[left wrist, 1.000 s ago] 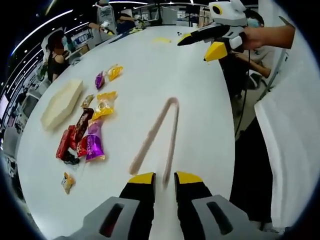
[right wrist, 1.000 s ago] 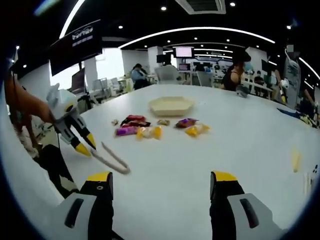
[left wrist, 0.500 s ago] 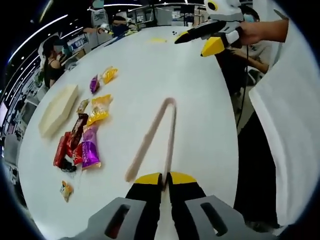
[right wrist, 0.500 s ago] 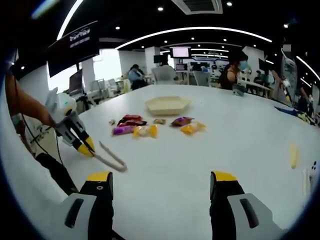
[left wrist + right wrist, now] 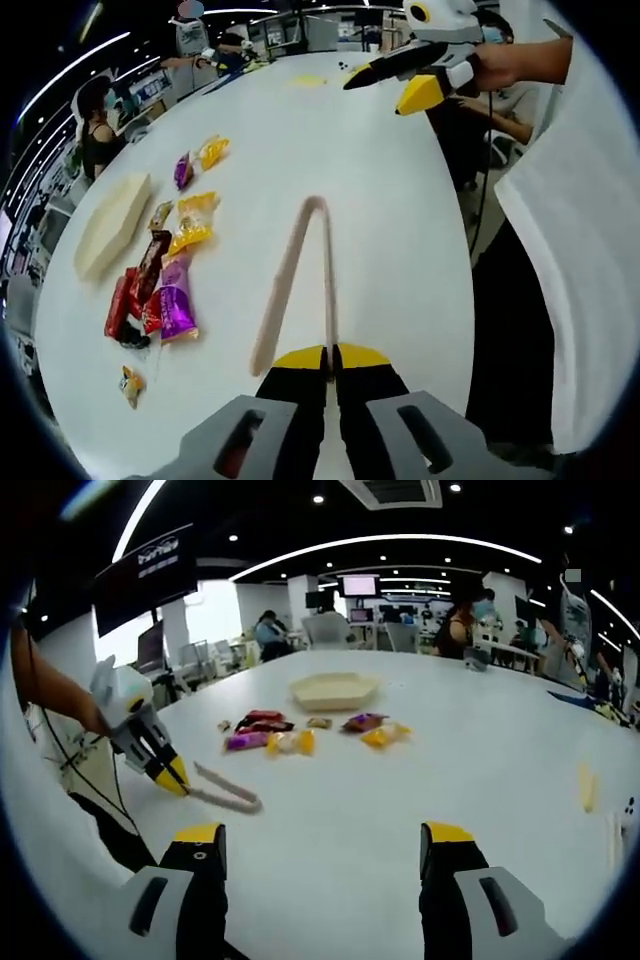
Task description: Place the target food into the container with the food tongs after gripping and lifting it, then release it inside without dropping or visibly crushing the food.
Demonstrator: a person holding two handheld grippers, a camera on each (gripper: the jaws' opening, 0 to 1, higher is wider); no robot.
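Early stage: left gripper (image 5: 327,358) clamped on one arm of the tongs (image 5: 298,275), right gripper (image 5: 325,845) spread wide and idle, snacks (image 5: 167,285) untouched on the table (image 5: 390,210) beside the empty container (image 5: 108,225).

Right gripper (image 5: 325,845) at bottom, jaws wide apart over white table (image 5: 420,770). Left gripper (image 5: 160,765) at centre left, closed on tongs (image 5: 228,788). Wrapped snacks (image 5: 300,735) mid-frame; hexagonal container (image 5: 335,690) beyond.
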